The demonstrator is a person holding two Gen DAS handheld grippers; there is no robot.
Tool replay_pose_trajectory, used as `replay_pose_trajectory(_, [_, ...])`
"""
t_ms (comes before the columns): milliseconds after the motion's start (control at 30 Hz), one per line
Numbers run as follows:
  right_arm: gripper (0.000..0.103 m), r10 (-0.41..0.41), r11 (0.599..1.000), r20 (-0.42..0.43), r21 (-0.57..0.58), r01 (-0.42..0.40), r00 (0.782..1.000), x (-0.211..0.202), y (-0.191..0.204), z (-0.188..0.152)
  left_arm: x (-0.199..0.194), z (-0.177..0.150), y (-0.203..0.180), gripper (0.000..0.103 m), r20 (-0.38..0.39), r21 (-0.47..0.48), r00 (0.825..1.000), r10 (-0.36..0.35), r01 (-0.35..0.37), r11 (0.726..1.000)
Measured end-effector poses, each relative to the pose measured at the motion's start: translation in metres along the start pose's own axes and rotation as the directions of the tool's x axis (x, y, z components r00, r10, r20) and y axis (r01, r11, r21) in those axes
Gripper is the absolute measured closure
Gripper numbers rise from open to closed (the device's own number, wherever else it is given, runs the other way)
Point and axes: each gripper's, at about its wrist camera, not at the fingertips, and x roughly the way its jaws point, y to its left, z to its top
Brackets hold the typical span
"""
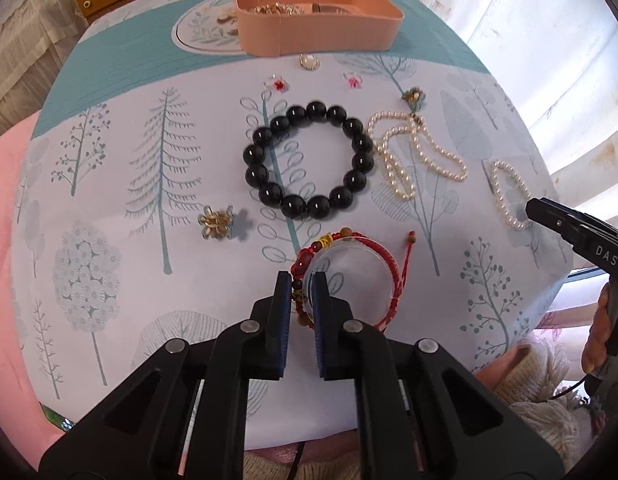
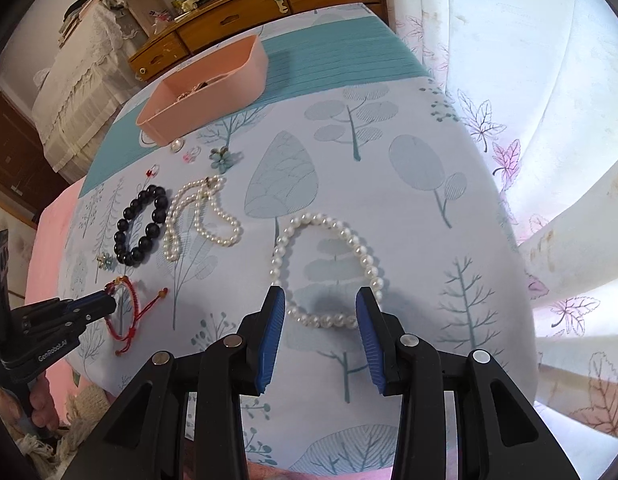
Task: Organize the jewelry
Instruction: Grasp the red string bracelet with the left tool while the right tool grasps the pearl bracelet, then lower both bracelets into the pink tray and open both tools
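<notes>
My left gripper (image 1: 302, 280) is closed on the beaded left side of a red cord bracelet (image 1: 393, 268) that lies at the near edge of the table; it also shows in the right wrist view (image 2: 127, 312). My right gripper (image 2: 320, 296) is open, its fingers either side of the near part of a pearl bracelet (image 2: 329, 268), which still lies flat. A black bead bracelet (image 1: 309, 160), a pearl necklace (image 1: 417, 152) and a gold flower clip (image 1: 217, 222) lie between. A pink tray (image 1: 317, 32) with jewelry inside stands at the far side.
Small pieces lie in front of the tray: a pearl brooch (image 1: 309, 62), two flower earrings (image 1: 277, 84) and a teal flower pendant (image 1: 415, 98). The tree-print tablecloth (image 1: 109, 200) covers the table. Curtains (image 2: 549, 120) hang on the right; a wooden drawer unit (image 2: 269, 12) stands behind.
</notes>
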Motion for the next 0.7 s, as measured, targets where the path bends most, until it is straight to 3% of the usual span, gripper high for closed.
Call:
replay_pose_trajectory(167, [0.066, -0.033, 0.999, 0.025, -0.024, 0.033, 0.999, -0.006, -0.004, 0.013, -0.021, 0.012, 0.003, 0.095, 0.048, 0.003, 0.999, -0.003, 0.003, 1.0])
replay_pose_trajectory(300, [0.066, -0.09, 0.995, -0.055, -0.051, 0.088, 0.994, 0.014, -0.012, 0.019, -0.035, 0.021, 0.006, 0.095, 0.074, -0.002, 0.997, -0.016, 0.016, 1.0])
replay_pose_trajectory(333, [0.067, -0.097, 0.993, -0.033, -0.066, 0.095, 0.995, 0.012, -0.01, 0.019, -0.038, 0.022, 0.007, 0.095, 0.079, -0.003, 0.997, -0.019, 0.019, 1.0])
replay_pose_trajectory(400, [0.07, -0.13, 0.987, -0.042, -0.103, 0.125, 0.991, 0.014, -0.006, 0.02, -0.043, 0.026, 0.009, 0.095, 0.087, -0.005, 0.996, -0.029, 0.03, 1.0])
replay_pose_trajectory(500, [0.085, -0.213, 0.963, -0.037, -0.177, 0.203, 0.976, 0.017, 0.004, 0.021, -0.048, 0.03, 0.012, 0.095, 0.096, -0.013, 0.994, -0.044, 0.045, 0.999])
replay_pose_trajectory(533, [0.094, -0.215, 0.96, -0.039, -0.193, 0.204, 0.976, 0.017, 0.006, 0.021, -0.05, 0.031, 0.012, 0.095, 0.101, -0.014, 0.994, -0.048, 0.05, 0.999])
replay_pose_trajectory(700, [0.096, -0.188, 0.969, -0.067, -0.176, 0.174, 0.98, 0.015, 0.008, 0.024, -0.057, 0.036, 0.012, 0.095, 0.122, -0.011, 0.991, -0.062, 0.064, 0.998])
